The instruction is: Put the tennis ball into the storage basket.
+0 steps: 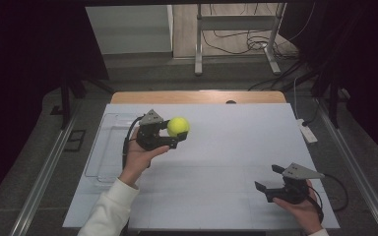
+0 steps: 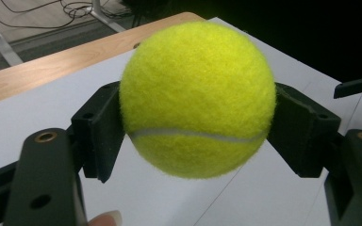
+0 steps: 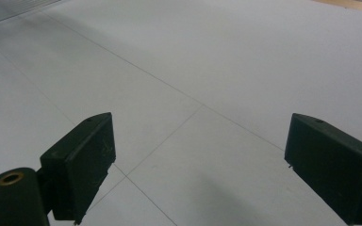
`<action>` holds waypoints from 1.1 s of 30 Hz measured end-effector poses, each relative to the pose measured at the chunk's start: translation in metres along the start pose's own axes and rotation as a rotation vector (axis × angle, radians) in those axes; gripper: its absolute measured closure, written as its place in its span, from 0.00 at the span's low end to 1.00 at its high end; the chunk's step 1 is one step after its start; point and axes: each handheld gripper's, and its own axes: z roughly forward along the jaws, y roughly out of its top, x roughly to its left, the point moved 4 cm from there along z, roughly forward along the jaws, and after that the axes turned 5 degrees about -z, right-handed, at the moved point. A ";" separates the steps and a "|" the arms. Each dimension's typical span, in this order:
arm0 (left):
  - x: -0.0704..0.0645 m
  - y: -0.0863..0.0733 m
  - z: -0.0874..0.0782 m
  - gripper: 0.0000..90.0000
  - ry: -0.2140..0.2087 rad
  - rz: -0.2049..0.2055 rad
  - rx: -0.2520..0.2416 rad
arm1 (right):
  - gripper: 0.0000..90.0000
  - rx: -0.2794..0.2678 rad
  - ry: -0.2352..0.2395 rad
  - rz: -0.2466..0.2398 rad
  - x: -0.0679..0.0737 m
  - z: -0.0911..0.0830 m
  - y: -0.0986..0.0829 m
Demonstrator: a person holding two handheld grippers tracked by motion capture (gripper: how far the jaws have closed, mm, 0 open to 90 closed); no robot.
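Note:
A yellow tennis ball (image 1: 178, 126) is held off the white table sheet (image 1: 226, 147) by my left gripper (image 1: 175, 131), which is shut on it left of centre. In the left gripper view the ball (image 2: 198, 94) sits squeezed between the two black pads (image 2: 101, 127), with a white seam across its lower half. My right gripper (image 1: 269, 178) rests low at the front right in a hand, pointing left, jaws wide apart. In the right gripper view its fingers (image 3: 82, 162) frame bare white sheet and nothing lies between them.
A clear plastic tray (image 1: 106, 147) lies on the sheet's left edge, beside the left hand. The wooden table edge (image 1: 197, 97) runs along the back. A white power strip (image 1: 307, 132) lies off the right edge. A metal stand and cables are on the floor behind.

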 end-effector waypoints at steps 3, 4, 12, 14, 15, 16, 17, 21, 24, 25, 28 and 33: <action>0.001 0.000 -0.001 0.30 0.005 -0.002 -0.002 | 0.11 -0.002 0.002 0.000 0.000 0.000 0.000; 0.002 0.000 -0.001 0.30 0.008 -0.003 -0.001 | 0.11 -0.002 0.002 0.000 0.000 0.000 0.000; 0.008 0.000 -0.004 0.30 0.024 -0.015 -0.008 | 0.11 -0.001 0.002 0.003 0.000 0.000 0.000; 0.010 0.000 -0.005 0.30 0.028 -0.016 -0.009 | 0.11 0.001 0.000 0.001 0.000 0.000 0.000; 0.010 0.000 -0.005 0.30 0.030 -0.018 -0.009 | 0.11 0.001 0.000 0.000 0.000 0.000 0.000; 0.011 0.000 -0.006 0.30 0.031 -0.018 -0.010 | 0.11 0.001 0.000 0.001 0.000 0.000 0.000; 0.011 0.000 -0.006 0.30 0.032 -0.018 -0.010 | 0.11 0.001 0.000 0.000 0.000 0.000 0.000; 0.012 0.000 -0.006 0.30 0.039 -0.019 -0.012 | 0.11 -0.002 0.001 0.002 0.000 0.000 0.000; 0.013 0.000 -0.007 0.30 0.039 -0.021 -0.013 | 0.11 -0.002 0.001 0.002 0.000 0.000 0.000; 0.013 0.000 -0.007 0.30 0.040 -0.022 -0.014 | 0.11 -0.002 0.001 0.002 0.000 0.000 0.000; 0.015 0.000 -0.009 0.30 0.043 -0.026 -0.018 | 0.11 -0.001 0.001 0.003 0.000 0.000 0.000; 0.018 -0.001 -0.012 0.30 0.050 -0.036 -0.021 | 0.11 -0.003 0.000 0.002 0.000 0.000 0.000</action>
